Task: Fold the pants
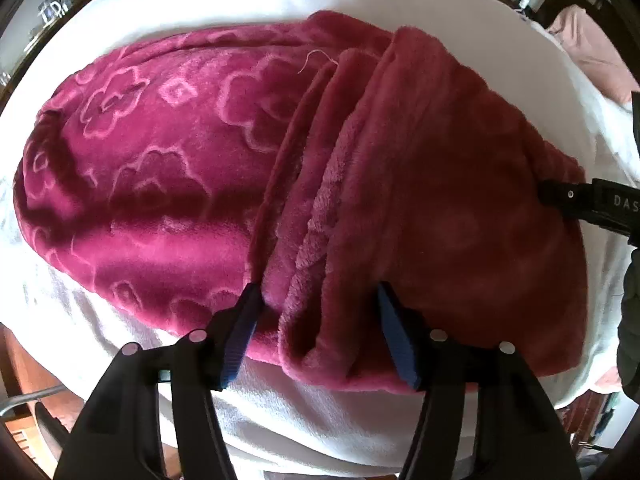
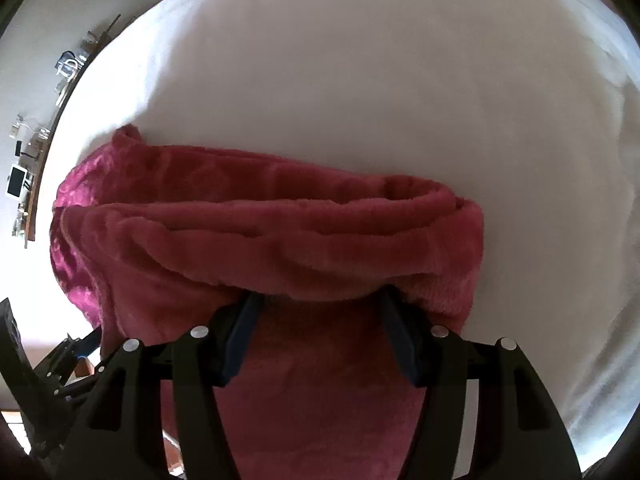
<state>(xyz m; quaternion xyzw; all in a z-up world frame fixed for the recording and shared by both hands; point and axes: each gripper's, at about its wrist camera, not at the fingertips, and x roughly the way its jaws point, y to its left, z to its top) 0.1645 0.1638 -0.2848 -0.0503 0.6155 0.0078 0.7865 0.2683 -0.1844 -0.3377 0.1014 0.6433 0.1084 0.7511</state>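
I see the folded magenta fleece pants (image 1: 200,168) running lengthwise away leftward from my wide-spread left tongs (image 1: 320,336) at their near edge; right tongs (image 2: 320,340), also spread, sit under a fold.

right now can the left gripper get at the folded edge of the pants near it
Probably yes. The left gripper has its jaws open on either side of the layered edge of the pants on the white sheet, and nothing lies between them.

Bare white cover (image 2: 360,80) lies open beyond the pants (image 2: 280,232).
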